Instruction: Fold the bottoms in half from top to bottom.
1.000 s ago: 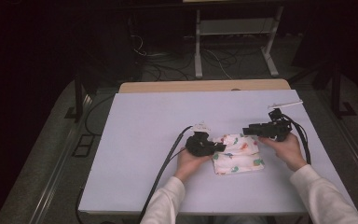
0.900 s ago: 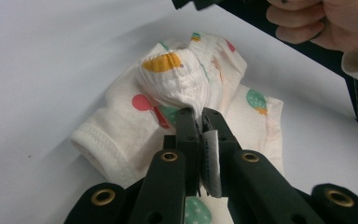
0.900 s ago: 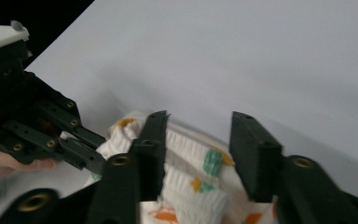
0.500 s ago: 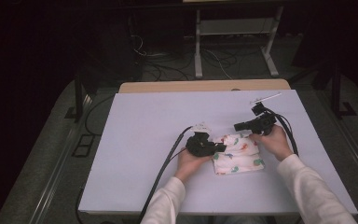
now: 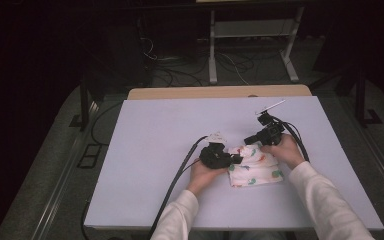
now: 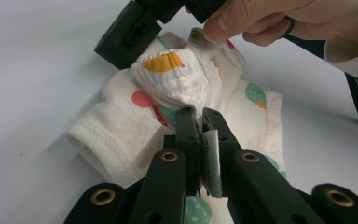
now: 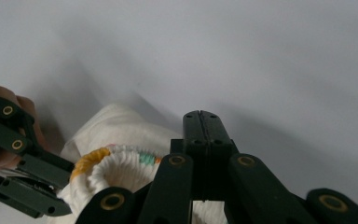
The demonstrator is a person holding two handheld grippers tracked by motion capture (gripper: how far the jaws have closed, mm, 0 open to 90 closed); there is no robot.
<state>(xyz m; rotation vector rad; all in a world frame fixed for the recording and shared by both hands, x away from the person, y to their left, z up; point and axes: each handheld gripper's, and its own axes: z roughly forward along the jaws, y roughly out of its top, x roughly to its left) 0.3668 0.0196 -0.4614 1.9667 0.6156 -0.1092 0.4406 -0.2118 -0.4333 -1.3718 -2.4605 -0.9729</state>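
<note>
A small white garment (image 5: 256, 169) printed with coloured shapes lies on the white table near its front edge. My left gripper (image 5: 234, 158) is at the garment's left edge. It is shut on a raised pinch of the ribbed fabric (image 6: 177, 81), which bunches up just beyond the jaw tips of the left gripper (image 6: 199, 117). My right gripper (image 5: 250, 139) rests over the garment's far left corner with its jaws pressed together. In its own view the right gripper (image 7: 200, 116) has nothing visible between the tips, and a ribbed cuff (image 7: 121, 164) lies just to their left.
The white table cover (image 5: 155, 150) stretches wide to the left and far side. A tan board edge (image 5: 190, 92) runs along the back. Black cables (image 5: 180, 175) trail from both grippers toward the front edge. A metal stand (image 5: 212, 50) and floor cables sit beyond the table.
My right gripper has moved left from the garment's far right corner to its far left corner, next to the left gripper. The left gripper has held its place.
</note>
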